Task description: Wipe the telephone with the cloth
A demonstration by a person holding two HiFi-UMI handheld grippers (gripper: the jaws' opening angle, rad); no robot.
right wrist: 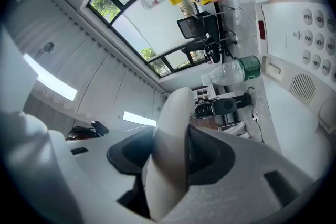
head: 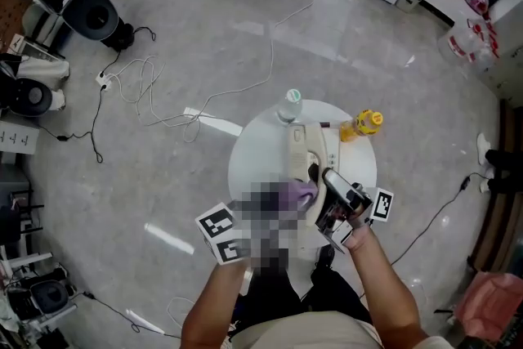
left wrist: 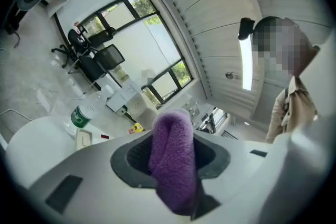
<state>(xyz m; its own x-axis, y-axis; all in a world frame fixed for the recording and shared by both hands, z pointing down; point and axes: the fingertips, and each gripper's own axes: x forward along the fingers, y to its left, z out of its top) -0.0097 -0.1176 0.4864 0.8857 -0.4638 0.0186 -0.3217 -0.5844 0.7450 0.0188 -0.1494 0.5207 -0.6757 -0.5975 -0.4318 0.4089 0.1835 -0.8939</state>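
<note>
Two grippers work over one round white table (head: 253, 151) at the frame's centre. The left gripper (left wrist: 173, 178) is clamped on one purple cloth (left wrist: 170, 136), a thick, fluffy fold that stands up between its jaws. In the head view the cloth (head: 299, 194) sits at lower centre, just beside the right gripper (head: 343, 207). The right gripper's (right wrist: 173, 157) jaws are closed on a handset (right wrist: 176, 113), a smooth, cream, rounded plastic bar.

One phone base (right wrist: 296, 23) shows at the right edge of the right gripper view: flat, pale plastic with round number keys and a slotted speaker grille. In the head view the phone (head: 298, 145) lies long and narrow in the middle of the table.

Two bottles stand at the table's far side: a clear one (head: 289, 105) with a green label at the top edge, and a yellow one (head: 368, 123) at upper right, near the phone.
</note>
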